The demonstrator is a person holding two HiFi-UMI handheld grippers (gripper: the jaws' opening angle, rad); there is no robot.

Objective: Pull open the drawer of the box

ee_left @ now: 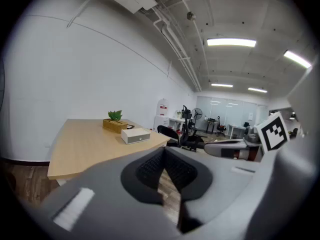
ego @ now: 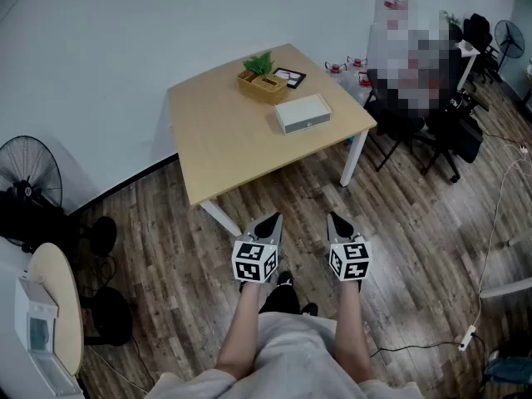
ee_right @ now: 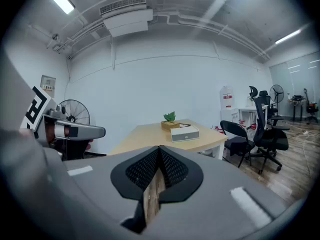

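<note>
- Box first: where does it sit, going by the head view?
- The drawer box (ego: pixel 302 113) lies on the surface (ego: pixel 224 140) toward its far right corner, just beside a wooden planter (ego: pixel 262 80), with its drawer shut. The person stands on the wood floor (ego: pixel 416 248) well short of the near edge, so nothing is within reach.
- And the tools?
- The left hand-held gripper (ego: pixel 270 221) and right hand-held gripper (ego: pixel 337 220) are held low, side by side, tips pointing at the surface. It looks like a ready carry ahead of an approach.
- Left gripper view?
- Its jaws are pressed together with nothing between them. The box shows far off past the tips, its front panel and small knob (ee_left: pixel 142 138) turned this way.
- Right gripper view?
- Same: jaws closed, empty, aimed at the box. I judge that one gripper must spread to take the knob, and the other may need to steady the box.
</note>
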